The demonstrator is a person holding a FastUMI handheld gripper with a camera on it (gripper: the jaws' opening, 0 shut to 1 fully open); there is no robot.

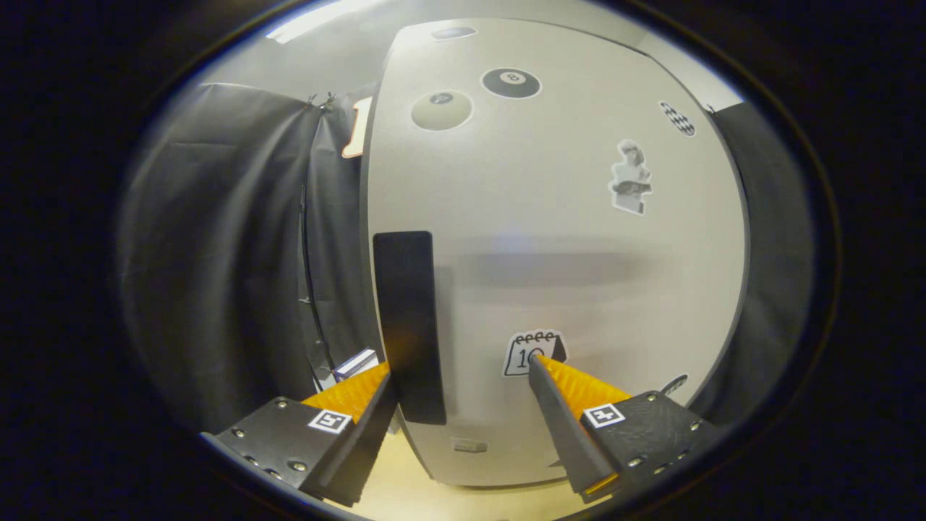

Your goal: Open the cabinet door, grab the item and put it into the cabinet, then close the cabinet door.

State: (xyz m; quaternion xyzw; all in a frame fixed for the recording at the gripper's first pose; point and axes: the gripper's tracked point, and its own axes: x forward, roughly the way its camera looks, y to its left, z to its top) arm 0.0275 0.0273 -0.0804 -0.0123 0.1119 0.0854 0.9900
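Observation:
A white cabinet door [564, 239] with several stickers stands upright right in front of me. Its tall black handle [409, 318] runs along the door's left edge. My gripper [461, 369] is open and straddles the lower part of the handle. The left fingertip [376, 383] sits by the handle's left side, and the right fingertip [546, 369] rests far off against a calendar sticker [524, 347] on the door face. A small white and blue object [354, 362] peeks out past the door's left edge, just beyond the left finger. I cannot tell whether the door is ajar.
Black cloth [217, 253] hangs to the left of the cabinet and also to its right. A pale wooden surface [405, 496] lies under the cabinet, below my fingers. An orange-edged card [357, 126] shows high up beside the door's left edge.

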